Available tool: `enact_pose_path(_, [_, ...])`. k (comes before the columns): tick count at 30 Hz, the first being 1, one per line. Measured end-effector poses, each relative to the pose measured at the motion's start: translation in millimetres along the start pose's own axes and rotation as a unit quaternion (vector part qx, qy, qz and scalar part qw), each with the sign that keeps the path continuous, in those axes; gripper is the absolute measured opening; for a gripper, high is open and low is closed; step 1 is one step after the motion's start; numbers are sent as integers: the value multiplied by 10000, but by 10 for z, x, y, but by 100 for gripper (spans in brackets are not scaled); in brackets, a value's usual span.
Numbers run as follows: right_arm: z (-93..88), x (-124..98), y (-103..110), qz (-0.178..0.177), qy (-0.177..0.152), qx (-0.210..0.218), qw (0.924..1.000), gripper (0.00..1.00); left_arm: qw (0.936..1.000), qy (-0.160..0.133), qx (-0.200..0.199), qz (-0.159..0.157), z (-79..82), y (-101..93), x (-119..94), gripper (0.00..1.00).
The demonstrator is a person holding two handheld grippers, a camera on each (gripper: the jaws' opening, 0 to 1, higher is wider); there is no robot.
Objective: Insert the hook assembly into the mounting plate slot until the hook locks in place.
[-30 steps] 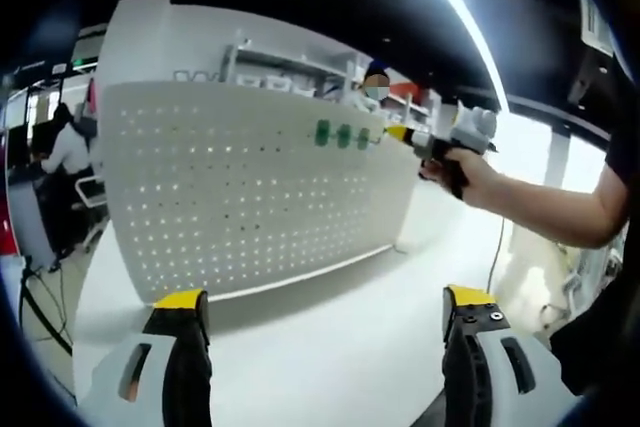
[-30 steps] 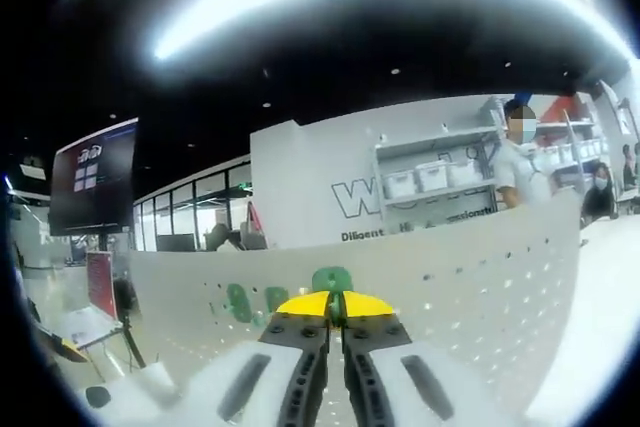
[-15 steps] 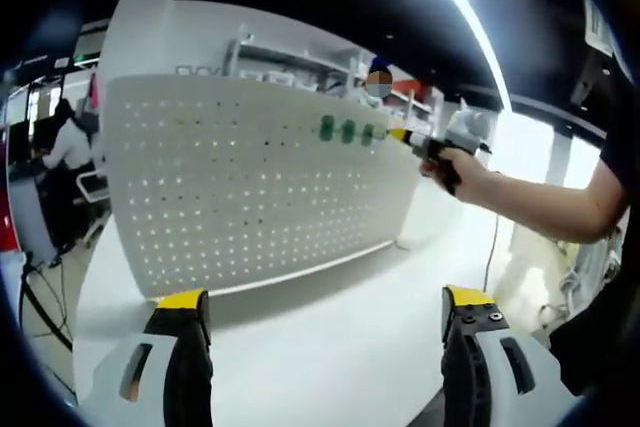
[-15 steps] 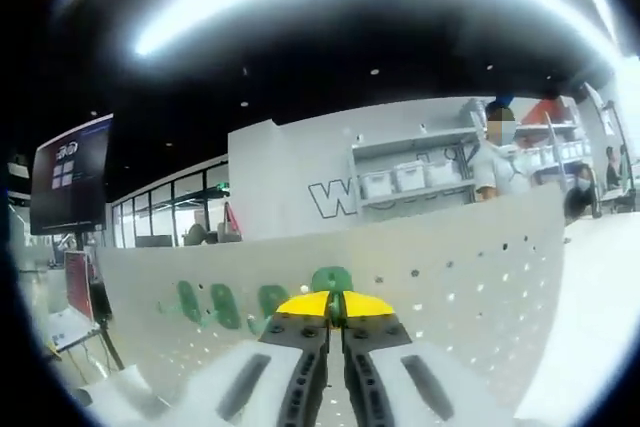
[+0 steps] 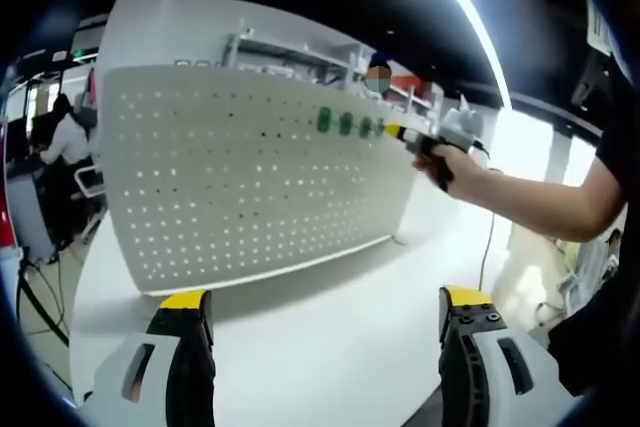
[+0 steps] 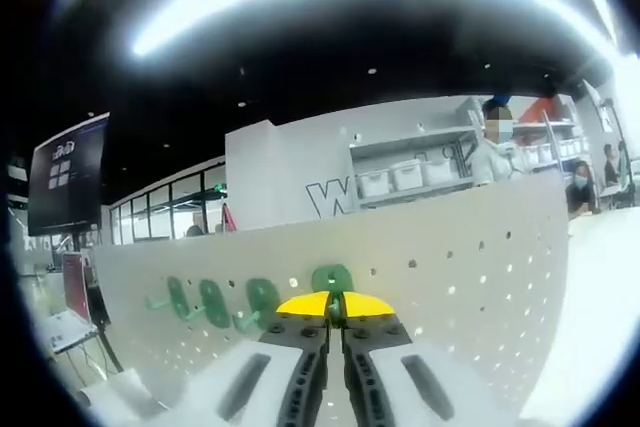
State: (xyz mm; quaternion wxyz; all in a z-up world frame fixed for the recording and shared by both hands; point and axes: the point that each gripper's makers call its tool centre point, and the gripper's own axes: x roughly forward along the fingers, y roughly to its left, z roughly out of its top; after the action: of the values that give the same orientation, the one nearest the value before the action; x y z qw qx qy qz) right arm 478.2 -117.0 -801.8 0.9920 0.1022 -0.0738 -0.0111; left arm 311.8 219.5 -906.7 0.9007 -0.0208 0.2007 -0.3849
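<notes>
The person stands at a white table (image 5: 330, 337) with a tall white pegboard (image 5: 240, 177) upright on it, and that board serves as the mounting plate. The right gripper (image 6: 336, 300) has its yellow-tipped jaws pinched together on a green hook (image 6: 332, 279), pressed up against the top rows of the board; in the left gripper view the same tool (image 5: 425, 140) sits in the person's hand (image 5: 450, 162) at the board's upper right. Three more green hooks (image 6: 212, 299) sit in a row just beside the held one, apparently seated already. The left gripper (image 5: 320, 312) hangs low over the table with its jaws spread wide and nothing between them, well apart from the board. From where I stand, the fourth hook looks to be at or in its hole, though I cannot tell whether it has locked. The danger is letting go too soon: if the tab is only half in, the hook could tip out and drop behind the board. Pushing at an angle could also jam the tab against the hole's edge, and since nothing steadies the board, a hard shove might rock it backward.
</notes>
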Motion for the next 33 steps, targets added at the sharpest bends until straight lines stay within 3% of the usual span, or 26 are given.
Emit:
enact_pose_path(13, [-47,54,-22,-72,-61,-147,9998,0,10000,-3,-25,32,28,48,27,95])
enact_pose_path(16, [-52,56,-25,-103,-60,-193,9997,0,9998,-38,-183,30,20,47,13,94])
enact_pose_path(20, [-67,63,-28,-195,93,-537,9983,0,9994,-178,-307,29,62,60,-15,94])
enact_pose_path(23, [-70,65,-33,-218,41,-207,9995,0,9983,-283,-504,77,58,136,-36,94])
enact_pose_path(26, [-60,76,-44,-233,114,-325,9991,1,9989,-205,-388,140,28,160,-59,94])
enact_pose_path(29, [-83,41,-40,-177,187,-45,9997,2,9989,-220,-387,158,26,166,-91,94])
enact_pose_path(33, [-64,28,-84,-332,167,-86,9993,14,9986,-293,-339,268,49,187,-128,93])
